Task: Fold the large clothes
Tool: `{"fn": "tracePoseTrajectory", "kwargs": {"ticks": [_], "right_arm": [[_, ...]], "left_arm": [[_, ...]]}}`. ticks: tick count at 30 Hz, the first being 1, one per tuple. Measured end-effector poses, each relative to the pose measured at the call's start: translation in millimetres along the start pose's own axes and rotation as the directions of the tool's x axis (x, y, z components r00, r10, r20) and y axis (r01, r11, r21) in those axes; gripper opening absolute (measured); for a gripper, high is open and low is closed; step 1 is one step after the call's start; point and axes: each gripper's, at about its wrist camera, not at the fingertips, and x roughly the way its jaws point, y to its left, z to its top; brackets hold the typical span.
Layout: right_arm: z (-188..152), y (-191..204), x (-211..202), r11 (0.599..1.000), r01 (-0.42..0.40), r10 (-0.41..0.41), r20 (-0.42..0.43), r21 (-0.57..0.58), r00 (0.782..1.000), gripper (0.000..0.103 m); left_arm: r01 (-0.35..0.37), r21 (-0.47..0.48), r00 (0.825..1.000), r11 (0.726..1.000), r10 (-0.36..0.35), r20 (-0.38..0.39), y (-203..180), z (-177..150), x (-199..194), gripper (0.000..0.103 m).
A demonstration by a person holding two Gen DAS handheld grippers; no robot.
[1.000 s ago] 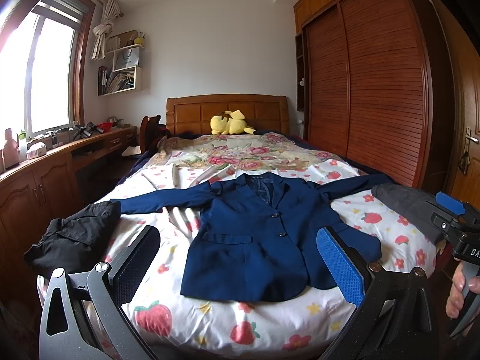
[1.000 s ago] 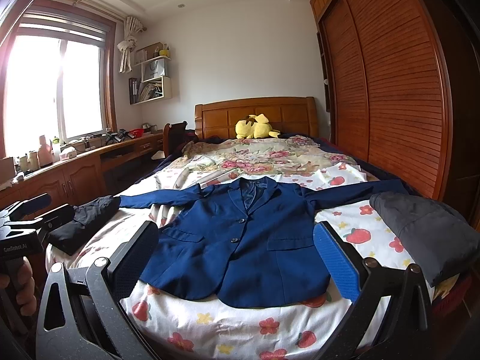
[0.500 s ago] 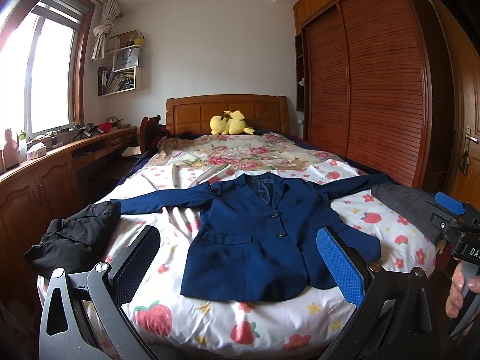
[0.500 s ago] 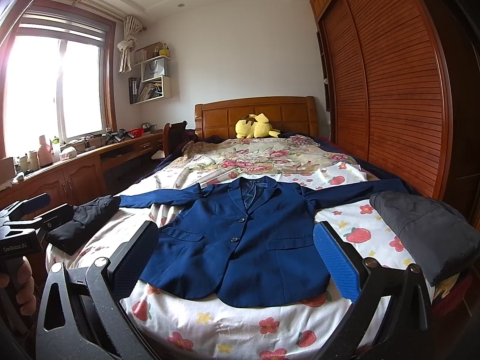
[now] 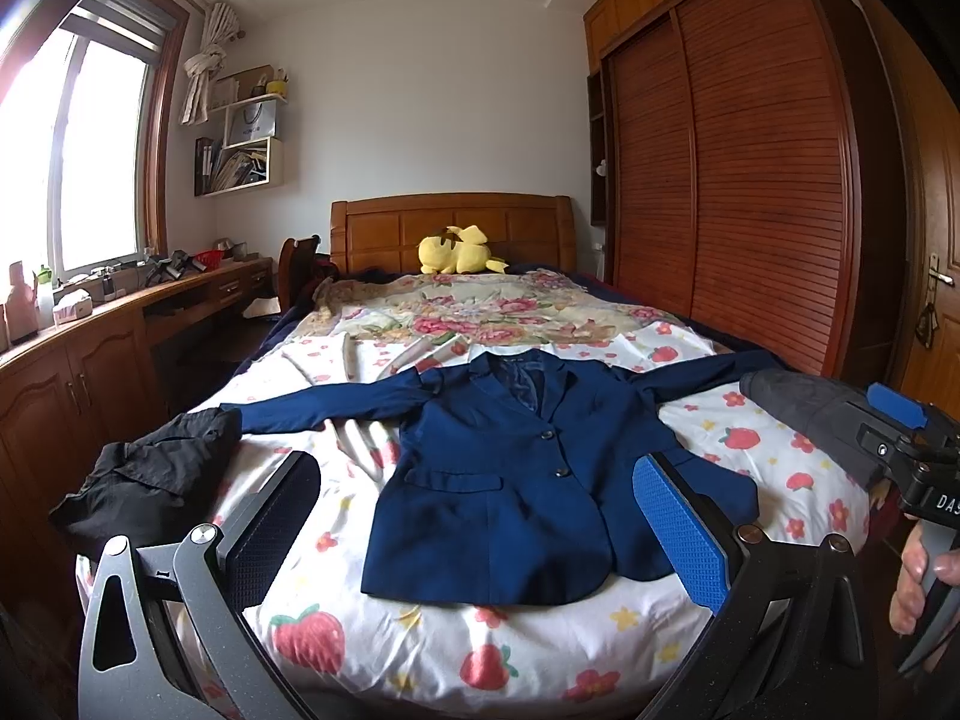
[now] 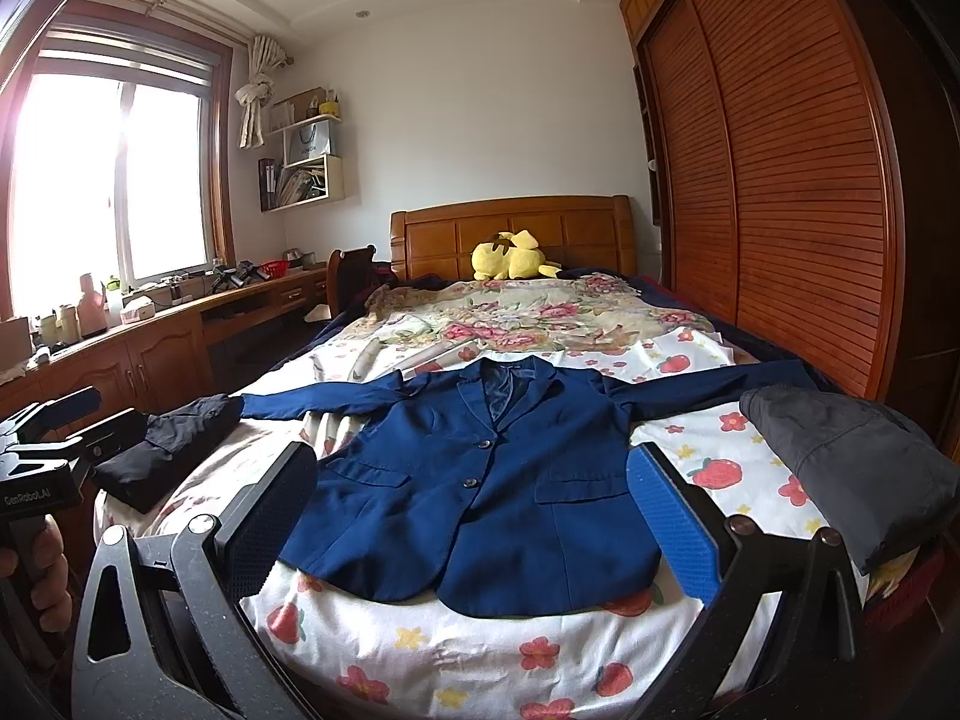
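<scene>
Strawberry-print bed (image 5: 600,654): a navy blazer (image 5: 510,480) lies flat near the foot edge, sleeves outstretched. Left gripper (image 5: 480,534) and right gripper (image 6: 474,522) hover, jaws spread wide and empty; each should pinch a sleeve cuff first.

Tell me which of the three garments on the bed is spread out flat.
The navy blazer in the middle, sleeves stretched to both sides. The black garment at the left edge and the grey garment at the right edge lie bundled.

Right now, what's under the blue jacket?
The jacket lies flat on a strawberry sheet, which shows all around it. Whatever sits directly beneath the jacket is covered, so I can't tell.
</scene>
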Motion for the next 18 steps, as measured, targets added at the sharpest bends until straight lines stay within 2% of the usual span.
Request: {"fn": "tracePoseTrajectory", "kwargs": {"ticks": [6,11,18], "right_arm": [[-0.7,-0.8,0.7,1.0,-0.003,0.003,-0.003,0.0,1.0,0.103],[-3.9,3.8,7.0,1.0,-0.009,0.009,-0.015,-0.01,1.0,0.103],[-9.0,9.3,49.6,0.997,-0.067,0.065,-0.044,-0.044,0.997,0.103]], "left_arm": [[-0.004,0.001,1.0,1.0,0.004,-0.002,0.4,-1.0,2.2,0.103],[-0.04,0.005,0.999,0.999,0.04,-0.025,5.3,-6.8,17.8,0.103],[-0.076,0.007,0.994,0.997,0.077,-0.081,18.2,-14.2,52.2,0.103]]}}
